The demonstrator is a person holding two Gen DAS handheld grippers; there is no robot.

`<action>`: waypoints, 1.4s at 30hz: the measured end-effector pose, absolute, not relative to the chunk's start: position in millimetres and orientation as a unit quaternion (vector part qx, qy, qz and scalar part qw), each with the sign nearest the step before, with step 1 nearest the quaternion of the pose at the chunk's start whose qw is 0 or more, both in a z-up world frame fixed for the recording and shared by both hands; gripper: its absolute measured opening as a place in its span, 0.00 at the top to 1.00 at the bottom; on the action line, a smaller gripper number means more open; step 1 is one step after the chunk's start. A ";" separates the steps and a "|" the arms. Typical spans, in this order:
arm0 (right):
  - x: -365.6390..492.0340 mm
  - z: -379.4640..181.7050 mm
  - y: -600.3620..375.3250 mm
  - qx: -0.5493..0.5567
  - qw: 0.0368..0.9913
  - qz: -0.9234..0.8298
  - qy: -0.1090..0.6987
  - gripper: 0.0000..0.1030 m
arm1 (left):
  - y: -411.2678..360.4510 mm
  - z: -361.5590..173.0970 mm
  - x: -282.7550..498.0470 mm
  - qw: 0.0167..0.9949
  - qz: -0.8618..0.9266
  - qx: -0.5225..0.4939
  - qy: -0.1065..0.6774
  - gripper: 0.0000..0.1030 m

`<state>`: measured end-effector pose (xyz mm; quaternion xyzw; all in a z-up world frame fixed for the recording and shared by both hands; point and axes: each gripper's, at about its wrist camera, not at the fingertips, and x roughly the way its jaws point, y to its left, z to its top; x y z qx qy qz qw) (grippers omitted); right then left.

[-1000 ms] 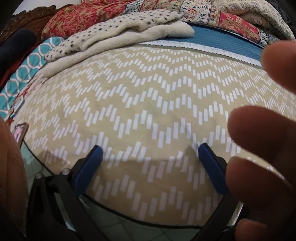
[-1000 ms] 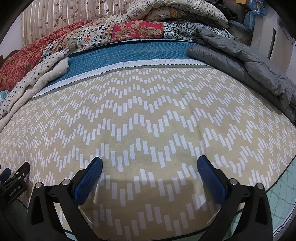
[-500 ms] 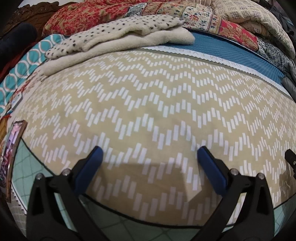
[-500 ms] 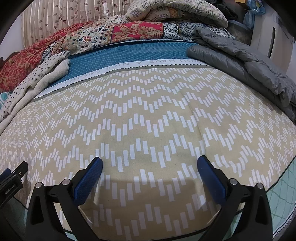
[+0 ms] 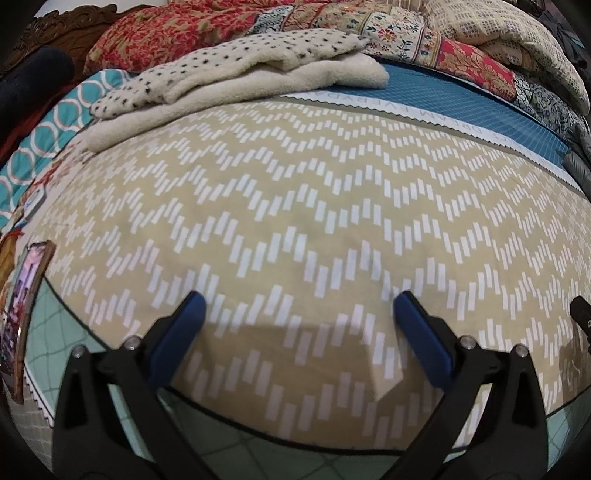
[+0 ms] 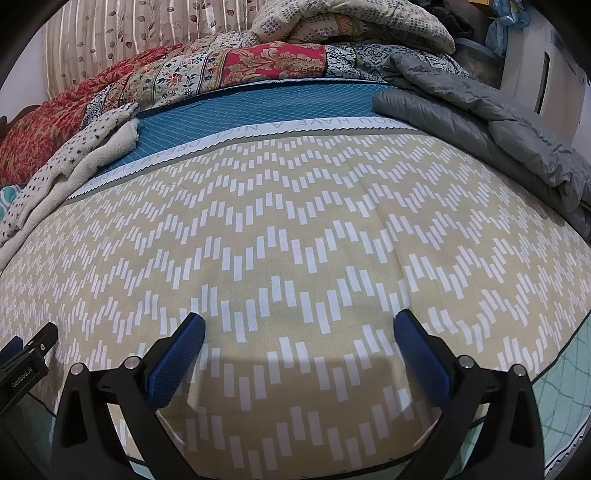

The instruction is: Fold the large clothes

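Observation:
A beige sheet (image 5: 314, 184) printed with white zigzag dashes lies spread flat over the bed (image 6: 295, 221). My left gripper (image 5: 299, 299) hovers open above its near edge, blue pads wide apart with nothing between them. My right gripper (image 6: 300, 316) is open in the same way over the near edge, further right. A cream fleece garment with black spots (image 5: 236, 70) lies bunched at the far left of the bed (image 6: 74, 162). A grey puffy jacket (image 6: 498, 140) is heaped at the far right.
Patterned red and cream quilts (image 5: 184, 33) are piled along the back. A teal band with lettering (image 6: 258, 110) shows beyond the beige sheet. A framed picture or phone (image 5: 26, 295) lies at the left edge. A white appliance (image 6: 554, 74) stands beyond the jacket.
A hand's fingers that covered the right side of the left wrist view one second ago are gone. Both grippers stay open and in place.

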<state>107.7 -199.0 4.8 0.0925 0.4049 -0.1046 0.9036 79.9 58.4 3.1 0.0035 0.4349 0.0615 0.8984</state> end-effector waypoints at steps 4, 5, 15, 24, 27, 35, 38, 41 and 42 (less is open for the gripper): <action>108.8 4.9 -199.4 0.093 0.904 -0.104 0.405 0.86 | 58.3 3.2 80.2 0.898 0.062 0.004 0.435 0.04; 108.7 4.9 -199.4 0.092 0.904 -0.105 0.405 0.86 | 58.3 3.2 80.2 0.898 0.062 0.004 0.435 0.04; 108.4 4.9 -200.0 0.092 0.904 -0.105 0.405 0.86 | 57.9 3.1 80.0 0.899 0.061 0.004 0.435 0.04; 110.0 5.4 -198.6 0.090 0.903 -0.106 0.406 0.86 | 58.5 3.2 80.2 0.898 0.061 0.003 0.435 0.04; 110.2 5.3 -198.8 0.091 0.903 -0.105 0.406 0.86 | 58.7 3.2 80.1 0.899 0.062 0.004 0.435 0.04; 109.9 5.3 -199.0 0.090 0.903 -0.105 0.406 0.86 | 58.0 3.2 80.0 0.898 0.062 0.004 0.435 0.04; 110.6 5.5 -198.5 0.090 0.903 -0.106 0.406 0.86 | 58.1 3.5 80.4 0.898 0.061 0.004 0.435 0.04; 110.5 5.5 -198.4 0.090 0.903 -0.105 0.406 0.86 | 58.7 3.6 80.4 0.899 0.061 0.004 0.435 0.04; 110.6 5.4 -198.4 0.090 0.903 -0.105 0.406 0.86 | 58.5 3.6 80.4 0.899 0.061 0.004 0.434 0.04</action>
